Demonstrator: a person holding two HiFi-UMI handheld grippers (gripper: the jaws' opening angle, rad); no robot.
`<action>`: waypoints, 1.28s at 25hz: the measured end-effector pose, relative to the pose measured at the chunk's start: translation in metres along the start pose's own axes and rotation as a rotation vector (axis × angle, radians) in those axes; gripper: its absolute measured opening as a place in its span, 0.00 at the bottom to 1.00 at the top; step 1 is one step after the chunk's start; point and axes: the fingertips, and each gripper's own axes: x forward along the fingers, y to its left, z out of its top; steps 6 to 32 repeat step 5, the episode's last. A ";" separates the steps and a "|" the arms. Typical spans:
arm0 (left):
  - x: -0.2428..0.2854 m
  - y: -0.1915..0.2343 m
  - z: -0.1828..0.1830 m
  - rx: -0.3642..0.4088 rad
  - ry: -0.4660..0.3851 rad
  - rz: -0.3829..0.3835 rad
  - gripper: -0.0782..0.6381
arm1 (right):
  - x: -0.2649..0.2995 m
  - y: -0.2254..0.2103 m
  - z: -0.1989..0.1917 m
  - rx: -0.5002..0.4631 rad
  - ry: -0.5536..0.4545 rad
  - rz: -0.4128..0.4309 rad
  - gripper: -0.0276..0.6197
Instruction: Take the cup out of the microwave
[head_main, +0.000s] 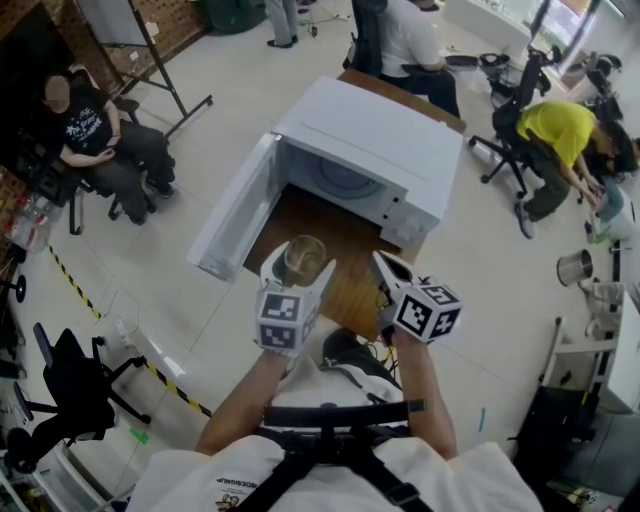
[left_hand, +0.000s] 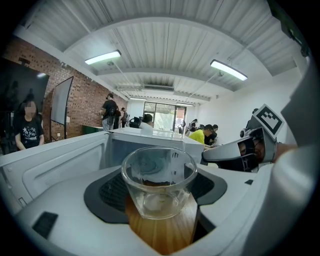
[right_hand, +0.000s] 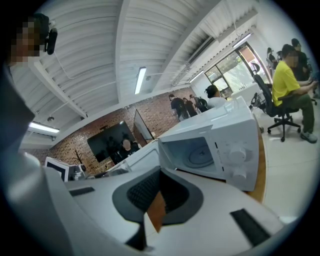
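A clear glass cup (head_main: 304, 255) stands between the jaws of my left gripper (head_main: 300, 264), in front of the open white microwave (head_main: 372, 140) and over the wooden table (head_main: 335, 232). In the left gripper view the cup (left_hand: 159, 182) fills the gap between the dark pads (left_hand: 107, 192), which touch both its sides; the left gripper (left_hand: 159, 192) is shut on it. The cup is empty and upright. My right gripper (head_main: 388, 266) hovers beside it on the right, jaws together with nothing between them. In the right gripper view its jaws (right_hand: 157, 195) point at the empty microwave cavity (right_hand: 197, 156).
The microwave door (head_main: 232, 208) hangs open to the left past the table edge. A seated person (head_main: 100, 135) is at the far left, others on office chairs (head_main: 545, 135) at the back right. A metal pot (head_main: 575, 267) sits on the right.
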 end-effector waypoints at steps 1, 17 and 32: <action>0.001 -0.001 0.000 -0.001 -0.001 -0.001 0.60 | 0.000 -0.001 0.000 0.000 0.000 -0.001 0.04; 0.002 -0.004 0.002 -0.005 -0.003 -0.005 0.60 | -0.004 -0.004 0.002 0.000 0.000 -0.007 0.04; 0.002 -0.004 0.002 -0.005 -0.003 -0.005 0.60 | -0.004 -0.004 0.002 0.000 0.000 -0.007 0.04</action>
